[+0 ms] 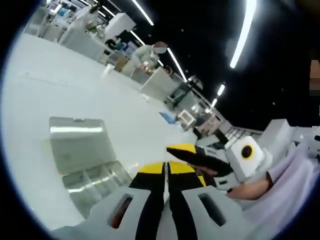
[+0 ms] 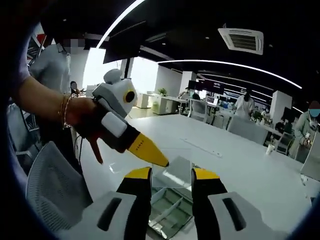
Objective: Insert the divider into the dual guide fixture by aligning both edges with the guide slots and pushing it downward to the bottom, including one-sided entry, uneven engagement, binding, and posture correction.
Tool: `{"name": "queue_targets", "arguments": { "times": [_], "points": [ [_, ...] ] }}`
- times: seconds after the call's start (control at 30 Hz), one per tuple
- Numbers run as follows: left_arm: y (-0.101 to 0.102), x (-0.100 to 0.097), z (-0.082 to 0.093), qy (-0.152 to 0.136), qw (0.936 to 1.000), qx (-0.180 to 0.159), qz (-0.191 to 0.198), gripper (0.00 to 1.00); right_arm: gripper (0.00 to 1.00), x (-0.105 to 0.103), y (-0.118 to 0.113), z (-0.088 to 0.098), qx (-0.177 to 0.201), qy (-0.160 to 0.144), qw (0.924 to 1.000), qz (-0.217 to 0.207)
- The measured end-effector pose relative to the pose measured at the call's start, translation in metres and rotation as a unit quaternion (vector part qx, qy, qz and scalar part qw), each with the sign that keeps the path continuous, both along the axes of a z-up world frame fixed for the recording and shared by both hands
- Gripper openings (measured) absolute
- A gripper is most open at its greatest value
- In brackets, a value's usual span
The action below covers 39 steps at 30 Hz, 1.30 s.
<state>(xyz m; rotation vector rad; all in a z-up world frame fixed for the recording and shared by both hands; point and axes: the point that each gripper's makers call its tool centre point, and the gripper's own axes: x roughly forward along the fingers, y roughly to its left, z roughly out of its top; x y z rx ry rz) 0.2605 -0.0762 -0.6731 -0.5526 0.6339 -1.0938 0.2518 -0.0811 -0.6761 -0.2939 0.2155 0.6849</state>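
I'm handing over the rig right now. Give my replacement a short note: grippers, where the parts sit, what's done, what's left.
Left gripper: jaws together, nothing seen between them, held above the table.
Right gripper: jaws apart, empty, pointing down at the clear compartmented box.
The box lies on the white table with its lid open.
Done: no divider is gripped or visibly seated in guide slots.
Left: pick up the divider, align both edges, push it to the bottom. I cannot tell the divider apart from the box's own partitions.
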Motion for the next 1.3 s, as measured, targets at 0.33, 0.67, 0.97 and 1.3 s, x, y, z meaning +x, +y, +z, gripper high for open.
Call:
{"name": "queue_targets", "arguments": {
  "times": [0.33, 0.67, 0.97, 1.3],
  "points": [
    [0.007, 0.006, 0.000, -0.004, 0.9999, 0.001, 0.012, 0.00, 0.29, 0.001, -0.006, 0.000, 0.004, 0.012, 0.9999, 0.001],
    [0.021, 0.002, -0.004, -0.028, 0.9990, 0.035, 0.000, 0.00, 0.25, -0.012, -0.037, 0.006, -0.031, 0.031, 0.9974, 0.056],
    [0.019, -0.001, 0.000, -0.073, 0.9941, 0.074, -0.032, 0.00, 0.16, -0.017, -0.055, 0.022, -0.113, 0.084, 0.9779, 0.154],
    [0.001, -0.016, 0.005, -0.115, 0.9831, 0.104, -0.098, 0.00, 0.18, -0.024, -0.042, 0.033, -0.197, 0.122, 0.9390, 0.254]
  ]
}}
